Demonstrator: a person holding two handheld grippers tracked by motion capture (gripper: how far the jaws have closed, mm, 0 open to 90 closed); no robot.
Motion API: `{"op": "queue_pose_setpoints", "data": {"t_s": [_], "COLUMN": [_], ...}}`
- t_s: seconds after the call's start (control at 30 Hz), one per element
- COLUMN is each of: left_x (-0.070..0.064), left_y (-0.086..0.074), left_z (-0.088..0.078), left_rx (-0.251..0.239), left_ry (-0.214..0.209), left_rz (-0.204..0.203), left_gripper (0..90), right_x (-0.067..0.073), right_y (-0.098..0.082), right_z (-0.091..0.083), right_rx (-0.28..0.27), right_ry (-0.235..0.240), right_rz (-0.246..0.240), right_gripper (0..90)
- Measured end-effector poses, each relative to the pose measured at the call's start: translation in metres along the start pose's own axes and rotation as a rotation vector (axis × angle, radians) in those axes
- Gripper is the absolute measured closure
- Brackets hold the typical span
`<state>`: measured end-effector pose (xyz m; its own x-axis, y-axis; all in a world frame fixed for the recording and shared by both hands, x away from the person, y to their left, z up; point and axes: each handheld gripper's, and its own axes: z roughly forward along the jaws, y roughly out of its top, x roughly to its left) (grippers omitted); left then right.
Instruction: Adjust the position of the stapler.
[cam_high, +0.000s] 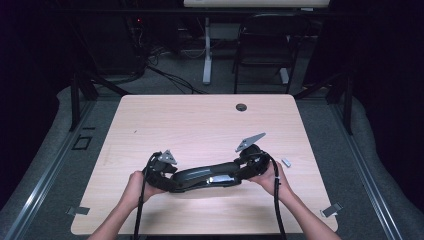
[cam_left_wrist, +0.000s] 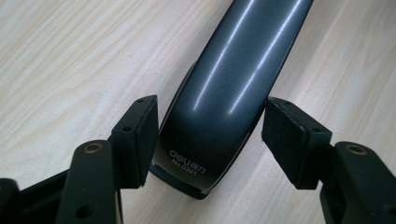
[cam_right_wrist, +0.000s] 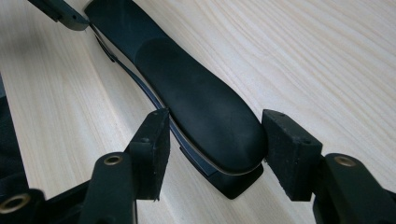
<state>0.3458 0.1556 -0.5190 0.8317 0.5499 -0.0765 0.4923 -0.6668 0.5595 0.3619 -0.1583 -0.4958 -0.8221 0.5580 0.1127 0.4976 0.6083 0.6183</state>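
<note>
Your stapler (cam_high: 202, 177) lies flat on the tabletop (cam_high: 200, 120), near the edge on your side and well short of the round cable hole (cam_high: 241, 107) at the far edge. Both claws bracket it, 1 at each end. In the left gripper view the left claw (cam_left_wrist: 210, 135) straddles the glossy branded end; the left pad (cam_left_wrist: 140, 140) seems to touch, the other stands just off, so it is open, not clamping. In the right gripper view the right claw (cam_right_wrist: 212, 149) straddles the matte rounded end; 1 pad touches, the other is clear. Expect a stiff, fairly heavy body. The gloss looks slippery; grip low on the flat sides.
</note>
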Motion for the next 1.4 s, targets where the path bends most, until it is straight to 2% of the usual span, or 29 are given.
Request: {"op": "queue_pose_setpoints", "data": {"t_s": [0.07, 0.13, 0.23, 0.27, 0.47, 0.63, 0.67, 0.73, 0.87, 0.97, 1.13, 1.4], "left_x": [0.001, 0.007, 0.014, 0.018, 0.023, 0.029, 0.032, 0.034, 0.035, 0.034, 0.037, 0.034], "left_y": [0.0, -0.004, -0.007, -0.009, -0.01, -0.011, -0.012, -0.012, -0.012, -0.012, -0.015, -0.014], "left_z": [-0.001, -0.004, -0.005, -0.005, -0.005, -0.004, -0.004, -0.004, -0.004, -0.004, -0.005, -0.005], "left_rx": [0.003, -0.012, -0.018, -0.029, -0.04, -0.05, -0.06, -0.062, -0.064, -0.065, -0.075, -0.066], "left_ry": [0.006, 0.023, 0.026, 0.018, 0.019, 0.027, 0.04, 0.034, 0.034, 0.035, 0.006, 0.024], "left_rz": [-0.001, -0.035, -0.054, -0.052, -0.059, -0.087, -0.104, -0.117, -0.121, -0.12, -0.149, -0.141], "left_gripper": [38.2, 43.1, 50.2, 50.6, 51.0, 51.2, 51.5, 51.5, 51.3, 52.0, 54.5, 54.5], "right_x": [0.001, 0.004, 0.009, 0.011, 0.011, 0.009, 0.008, 0.008, 0.008, 0.006, 0.002, -0.004], "right_y": [0.0, -0.001, -0.001, 0.0, 0.001, 0.005, 0.007, 0.008, 0.009, 0.009, 0.009, 0.01], "right_z": [0.0, 0.0, 0.001, 0.002, 0.004, 0.007, 0.011, 0.012, 0.012, 0.012, 0.013, 0.013], "right_rx": [0.006, 0.001, 0.004, 0.004, -0.005, -0.011, -0.027, -0.026, -0.022, -0.023, -0.029, -0.022], "right_ry": [-0.003, -0.014, -0.033, -0.043, -0.067, -0.079, -0.082, -0.089, -0.091, -0.086, -0.08, -0.059], "right_rz": [-0.002, -0.002, -0.014, -0.017, -0.022, -0.03, -0.025, -0.031, -0.033, -0.059, -0.083, -0.078], "right_gripper": [44.2, 45.9, 47.9, 48.0, 47.9, 47.8, 47.9, 48.0, 48.1, 48.7, 48.8, 48.6]}}
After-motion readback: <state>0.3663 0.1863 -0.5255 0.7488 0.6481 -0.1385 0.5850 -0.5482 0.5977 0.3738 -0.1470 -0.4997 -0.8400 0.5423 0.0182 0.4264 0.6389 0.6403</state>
